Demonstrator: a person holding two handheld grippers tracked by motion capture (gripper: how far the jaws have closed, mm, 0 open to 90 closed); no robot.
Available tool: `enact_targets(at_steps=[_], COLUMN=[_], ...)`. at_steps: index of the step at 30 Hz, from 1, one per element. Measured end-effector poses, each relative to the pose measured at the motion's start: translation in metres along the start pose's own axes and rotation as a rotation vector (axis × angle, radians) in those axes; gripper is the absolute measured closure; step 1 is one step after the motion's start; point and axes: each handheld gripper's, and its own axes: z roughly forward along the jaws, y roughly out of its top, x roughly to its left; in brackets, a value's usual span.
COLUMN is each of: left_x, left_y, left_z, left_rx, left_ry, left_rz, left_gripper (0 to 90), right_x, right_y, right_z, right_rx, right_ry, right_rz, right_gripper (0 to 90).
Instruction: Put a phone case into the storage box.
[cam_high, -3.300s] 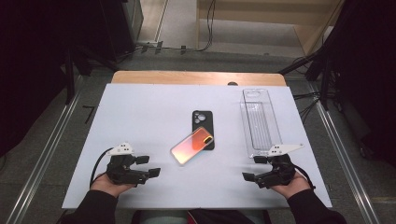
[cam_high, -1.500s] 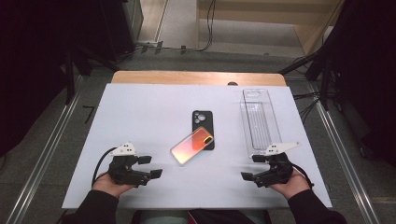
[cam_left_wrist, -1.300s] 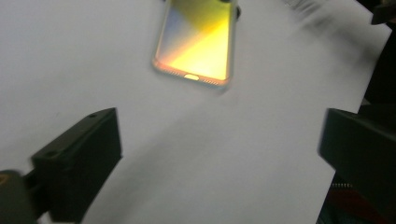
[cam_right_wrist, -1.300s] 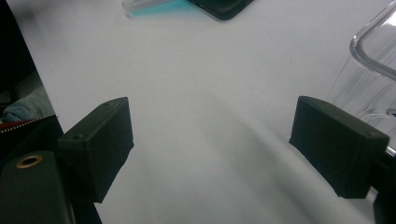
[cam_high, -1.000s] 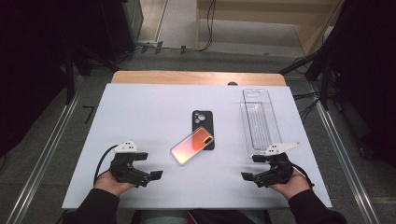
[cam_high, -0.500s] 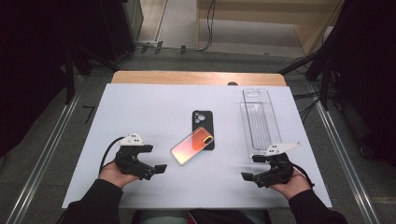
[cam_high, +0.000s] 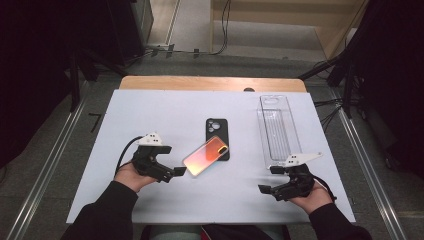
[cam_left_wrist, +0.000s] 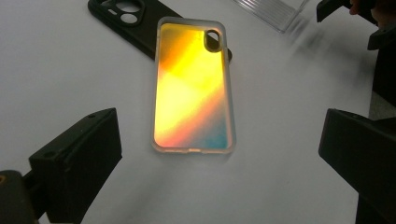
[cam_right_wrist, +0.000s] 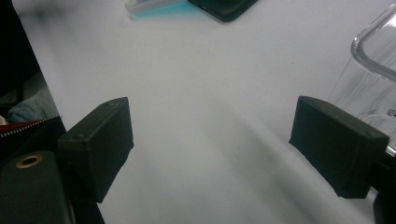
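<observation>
An iridescent orange-to-teal phone case (cam_high: 206, 156) with a frosted soft rim lies flat mid-table, its top corner overlapping a matte black phone case (cam_high: 218, 132). The left gripper (cam_high: 176, 172), jaws spread wide and empty, points level at the case's near end from just beside it. The right gripper (cam_high: 266, 180), jaws likewise spread and empty, rests on the white table (cam_high: 150, 110) beside a long clear plastic tray (cam_high: 276, 129). The left gripper view reveals the iridescent case's oval camera cut-out.
</observation>
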Motion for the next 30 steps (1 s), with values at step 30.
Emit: enact_targets(at_steps=[30], left_x=[0.006], left_y=[0.053], left_z=[0.05], left_rx=[-0.011], left_ry=[-0.025], left_rz=[0.041], left_gripper=[1.2], right_x=[0.001], right_y=[0.0], right_z=[0.001], right_rx=[0.004], right_ry=[0.004], right_rz=[-0.004], right_gripper=[11.4])
